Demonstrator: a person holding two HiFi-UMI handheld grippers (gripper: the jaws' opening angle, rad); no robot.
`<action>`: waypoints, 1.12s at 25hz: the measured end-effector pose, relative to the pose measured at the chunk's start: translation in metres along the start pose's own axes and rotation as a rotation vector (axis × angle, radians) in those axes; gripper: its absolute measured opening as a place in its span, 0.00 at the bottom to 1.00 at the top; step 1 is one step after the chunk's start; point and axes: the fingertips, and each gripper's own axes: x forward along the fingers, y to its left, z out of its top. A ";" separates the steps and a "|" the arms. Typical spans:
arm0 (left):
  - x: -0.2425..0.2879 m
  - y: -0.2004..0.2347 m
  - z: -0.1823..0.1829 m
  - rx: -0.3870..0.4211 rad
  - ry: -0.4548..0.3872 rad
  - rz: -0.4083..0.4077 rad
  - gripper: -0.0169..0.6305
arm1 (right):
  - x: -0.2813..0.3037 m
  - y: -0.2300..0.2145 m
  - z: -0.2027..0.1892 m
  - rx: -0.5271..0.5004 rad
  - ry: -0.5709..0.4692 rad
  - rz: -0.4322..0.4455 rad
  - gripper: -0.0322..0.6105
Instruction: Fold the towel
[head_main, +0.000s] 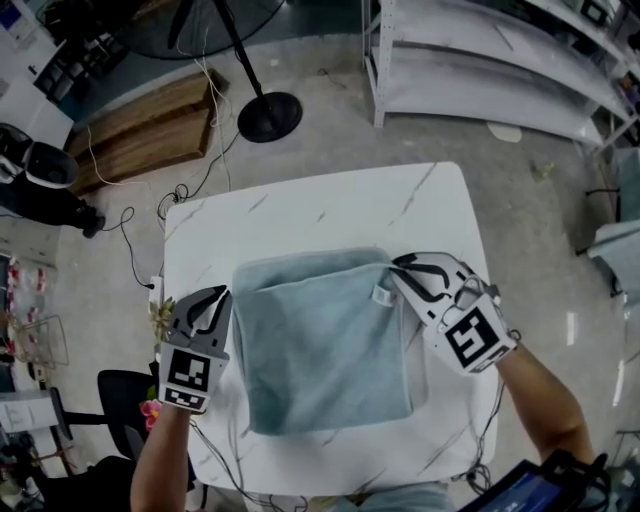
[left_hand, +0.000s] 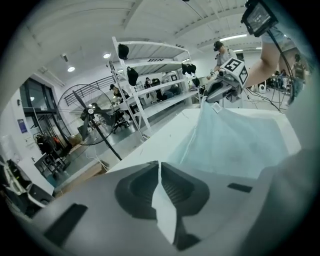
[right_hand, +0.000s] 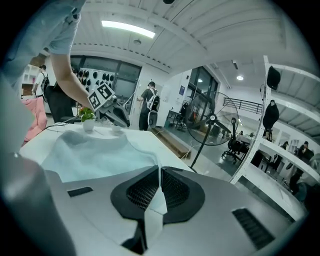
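A light blue towel (head_main: 325, 345) lies folded on the white marble table (head_main: 320, 205). My left gripper (head_main: 224, 297) is at the towel's far left corner, shut on a thin fold of the cloth. The left gripper view shows that fold pinched between the pads at the left gripper (left_hand: 159, 167), with the towel (left_hand: 235, 135) stretching away. My right gripper (head_main: 397, 266) is shut on the far right corner, beside a small white label (head_main: 381, 295). In the right gripper view, cloth sits between the pads of the right gripper (right_hand: 160, 175), and the towel (right_hand: 95, 155) sags toward the left gripper (right_hand: 112, 114).
A small potted plant (head_main: 160, 316) stands at the table's left edge. A black fan base (head_main: 268, 116) and a wooden pallet (head_main: 150, 125) lie on the floor beyond the table. White shelving (head_main: 500, 70) stands at the back right. A dark chair (head_main: 120, 400) is at the lower left.
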 end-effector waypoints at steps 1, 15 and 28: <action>0.002 -0.003 -0.002 0.010 0.004 -0.016 0.05 | 0.001 0.000 -0.001 -0.001 0.001 0.001 0.09; 0.041 -0.022 -0.042 0.059 0.142 -0.139 0.10 | 0.010 0.001 -0.006 -0.011 -0.005 0.030 0.09; 0.017 0.021 0.000 0.003 0.079 -0.022 0.06 | 0.013 -0.015 -0.004 0.054 -0.014 -0.026 0.09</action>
